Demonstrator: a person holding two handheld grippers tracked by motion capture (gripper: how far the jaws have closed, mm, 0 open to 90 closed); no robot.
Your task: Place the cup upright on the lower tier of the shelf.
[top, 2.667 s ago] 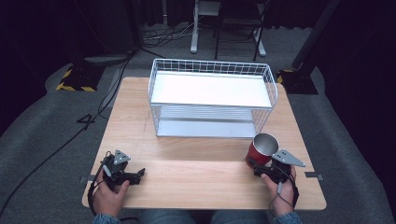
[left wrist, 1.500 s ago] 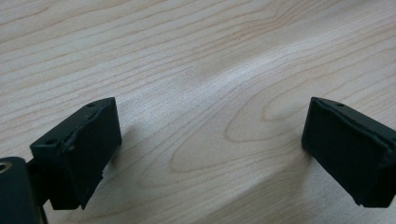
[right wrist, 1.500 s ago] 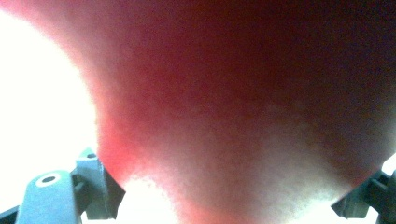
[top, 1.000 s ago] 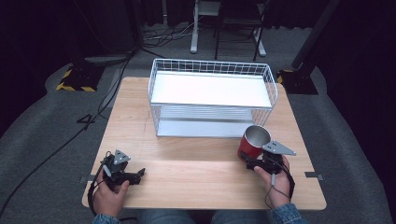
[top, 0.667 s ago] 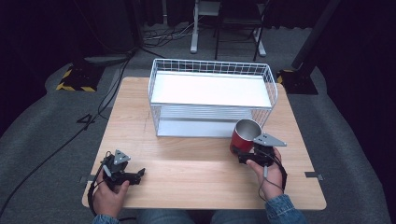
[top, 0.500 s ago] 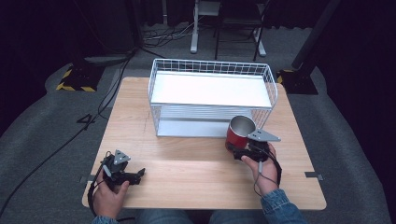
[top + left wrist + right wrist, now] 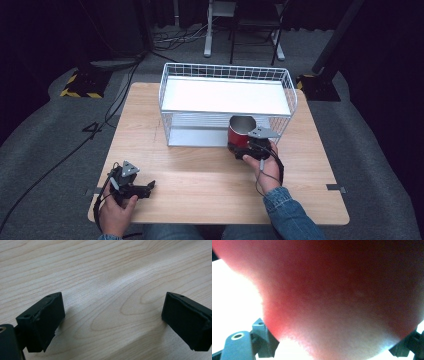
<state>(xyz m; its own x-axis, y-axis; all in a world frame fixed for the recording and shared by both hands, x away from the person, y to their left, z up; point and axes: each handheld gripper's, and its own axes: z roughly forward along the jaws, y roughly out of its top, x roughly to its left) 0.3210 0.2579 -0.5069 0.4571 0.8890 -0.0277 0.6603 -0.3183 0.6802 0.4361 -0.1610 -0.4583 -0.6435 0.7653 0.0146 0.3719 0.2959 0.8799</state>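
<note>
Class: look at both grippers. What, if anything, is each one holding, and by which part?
The right gripper holds the red cup by its lower side wall. The left gripper is open over bare table, holding nothing.

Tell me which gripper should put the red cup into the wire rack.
Right. The right gripper already grips the red cup at the wire rack front; the left gripper sits open, far off.

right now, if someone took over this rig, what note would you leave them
Right gripper: shut on the red cup, upright, open end up, held at the front of the white wire rack, by its lower shelf opening.
Left gripper: open, holding nothing, low over the wooden table at its near left.
Done: cup picked up and brought to the rack.
Left: set the cup in or on the rack, probably the lower shelf, then release.
</note>
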